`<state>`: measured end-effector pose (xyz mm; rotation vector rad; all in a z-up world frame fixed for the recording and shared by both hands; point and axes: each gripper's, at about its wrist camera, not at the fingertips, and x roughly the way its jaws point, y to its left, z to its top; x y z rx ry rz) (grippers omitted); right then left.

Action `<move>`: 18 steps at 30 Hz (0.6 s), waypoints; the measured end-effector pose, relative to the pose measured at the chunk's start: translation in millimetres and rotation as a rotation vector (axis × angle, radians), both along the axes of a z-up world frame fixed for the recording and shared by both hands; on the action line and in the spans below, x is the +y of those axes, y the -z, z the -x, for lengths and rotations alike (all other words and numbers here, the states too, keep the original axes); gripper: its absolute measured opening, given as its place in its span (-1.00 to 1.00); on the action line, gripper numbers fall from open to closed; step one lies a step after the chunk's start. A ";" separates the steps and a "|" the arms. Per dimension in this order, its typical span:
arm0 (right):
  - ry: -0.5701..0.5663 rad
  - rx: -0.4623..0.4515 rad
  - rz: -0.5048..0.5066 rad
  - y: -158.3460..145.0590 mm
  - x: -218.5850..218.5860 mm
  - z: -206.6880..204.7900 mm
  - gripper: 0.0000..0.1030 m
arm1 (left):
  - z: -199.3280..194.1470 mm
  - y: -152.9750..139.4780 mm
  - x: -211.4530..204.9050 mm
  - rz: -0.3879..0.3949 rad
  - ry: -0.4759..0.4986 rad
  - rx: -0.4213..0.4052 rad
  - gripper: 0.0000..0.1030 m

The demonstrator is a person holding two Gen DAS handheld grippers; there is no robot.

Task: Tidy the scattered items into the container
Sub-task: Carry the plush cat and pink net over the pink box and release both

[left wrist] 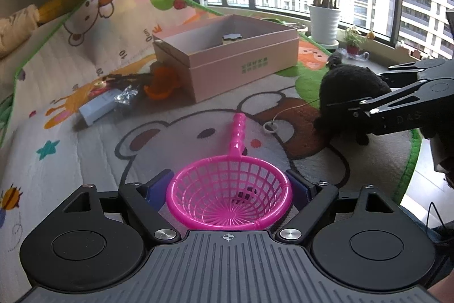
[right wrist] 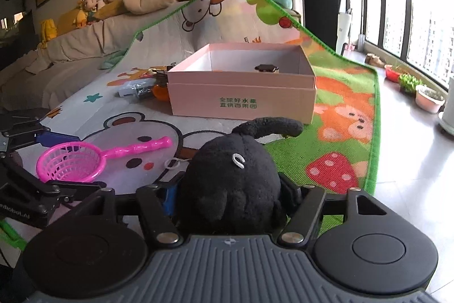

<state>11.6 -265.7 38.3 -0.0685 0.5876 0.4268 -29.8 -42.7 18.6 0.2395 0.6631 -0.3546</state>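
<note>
scattered items are handled two at once on the play mat [left wrist: 71, 149]. the pink strainer [left wrist: 229, 198] lies with its bowl between the jaws of the left gripper [left wrist: 229, 189], whose blue pads appear pressed to the rim on either side. the black plush toy [right wrist: 229, 183] is squeezed between the jaws of the right gripper [right wrist: 229, 203]. the pink box [right wrist: 244, 87] stands open further back on the mat, with one small dark item already inside. an orange toy [left wrist: 161, 81], a pale blue packet [left wrist: 95, 108] and a foil wrapper [left wrist: 126, 97] remain beside the box.

the thin round rim could be lost from the pads if the strainer tips under its long handle. the plush's cord and ring [left wrist: 269, 127] could be snagged on the mat or the box wall. both loads could be knocked together if carried at once.
</note>
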 end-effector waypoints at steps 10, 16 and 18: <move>-0.016 -0.098 0.025 -31.9 -13.2 37.6 0.27 | 22.1 -28.4 -5.7 0.002 0.002 -0.093 0.71; -0.039 -0.126 -0.009 -57.1 -24.2 49.2 0.27 | 25.7 -56.3 -12.7 0.009 0.007 -0.205 0.71; -0.050 -0.121 -0.041 -65.6 -29.0 45.6 0.27 | 21.3 -67.4 -15.9 0.012 0.015 -0.247 0.71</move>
